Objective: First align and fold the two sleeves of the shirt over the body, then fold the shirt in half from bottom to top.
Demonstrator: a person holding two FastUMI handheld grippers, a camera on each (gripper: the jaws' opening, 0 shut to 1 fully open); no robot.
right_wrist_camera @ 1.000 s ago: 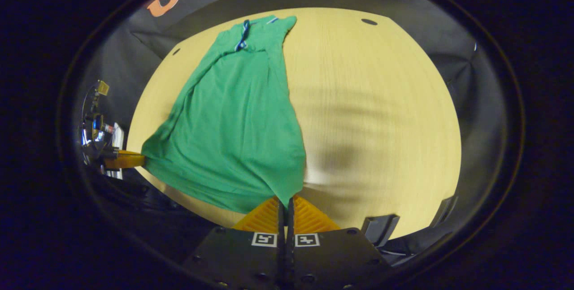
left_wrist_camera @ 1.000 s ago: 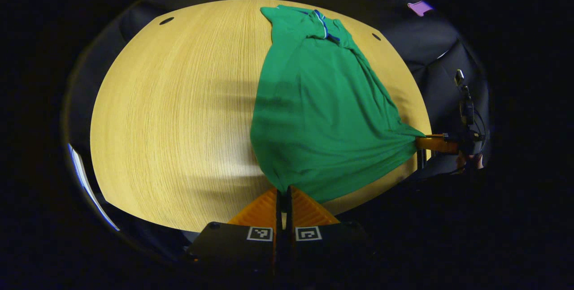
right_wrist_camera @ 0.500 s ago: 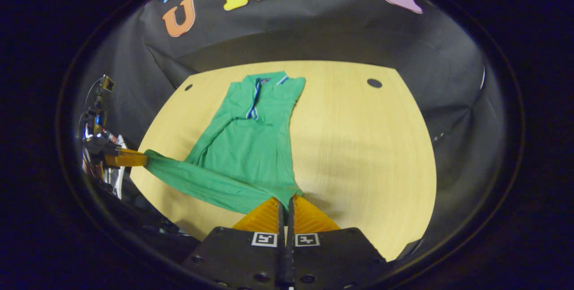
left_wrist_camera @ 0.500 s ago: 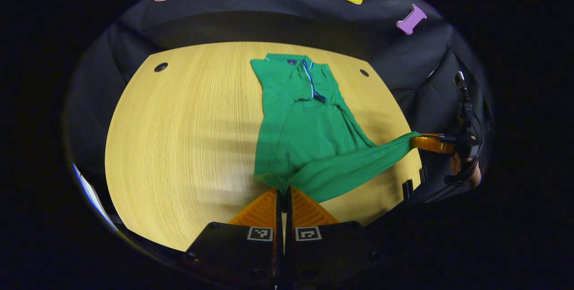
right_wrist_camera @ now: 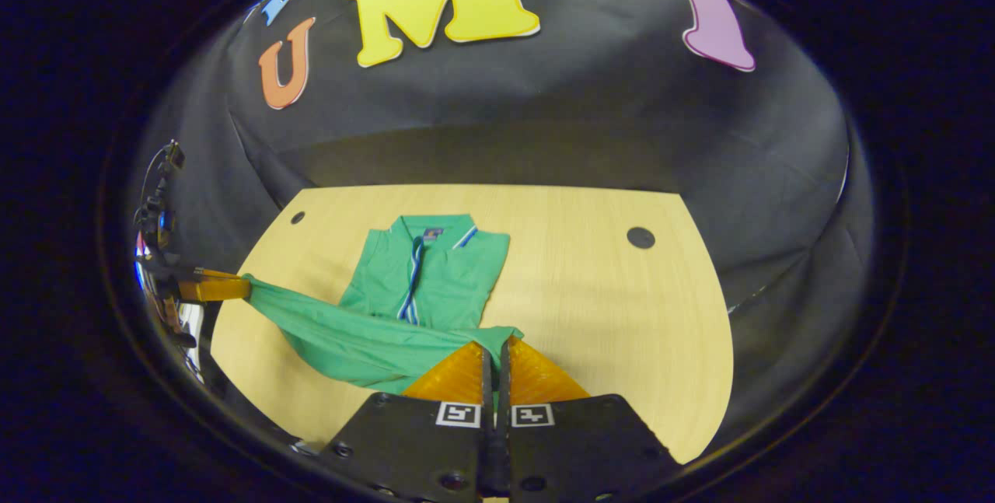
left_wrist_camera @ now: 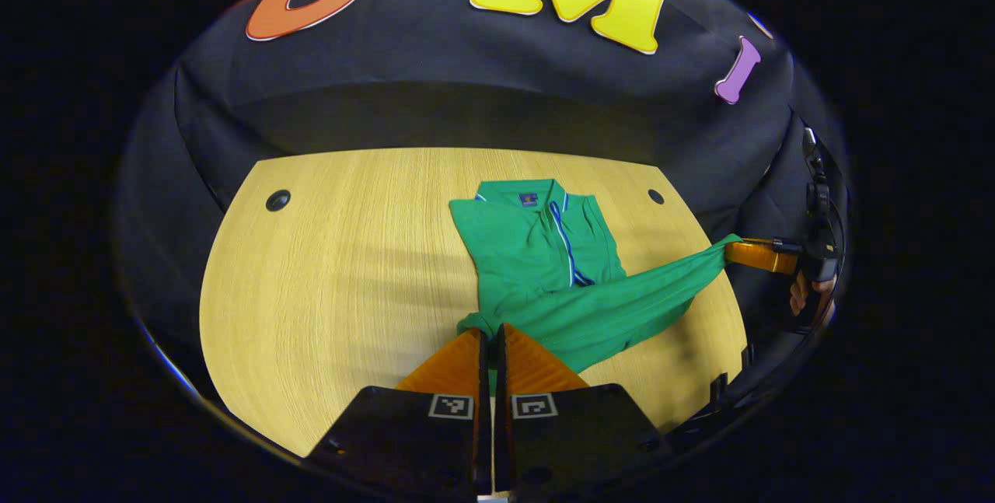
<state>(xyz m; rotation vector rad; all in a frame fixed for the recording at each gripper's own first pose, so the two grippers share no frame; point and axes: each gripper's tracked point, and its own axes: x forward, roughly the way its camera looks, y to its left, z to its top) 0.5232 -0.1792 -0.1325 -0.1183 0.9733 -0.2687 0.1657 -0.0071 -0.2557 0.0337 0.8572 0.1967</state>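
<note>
A green polo shirt [left_wrist_camera: 536,254] lies on the wooden table [left_wrist_camera: 334,270], collar at the far end and sleeves folded in over the body. Its bottom hem is lifted off the table and stretched as a band above the lower body. My left gripper [left_wrist_camera: 490,340] is shut on one hem corner. The right gripper [left_wrist_camera: 734,250], held by a hand [left_wrist_camera: 801,297], pinches the other corner at the right. In the right gripper view the shirt [right_wrist_camera: 435,274] has my right gripper [right_wrist_camera: 495,347] shut on the near hem corner, and the left gripper [right_wrist_camera: 245,287] holds the far one.
The table [right_wrist_camera: 606,293] has round cable holes near its far corners [left_wrist_camera: 277,200] [left_wrist_camera: 655,196] [right_wrist_camera: 640,237]. Bare wood spreads to the left of the shirt in the left gripper view. The black cloth wall stands just behind the table's far edge.
Both grippers have carried the hem up and forward toward the collar. The lower body of the shirt, flat a second ago, now doubles over the upper part.
</note>
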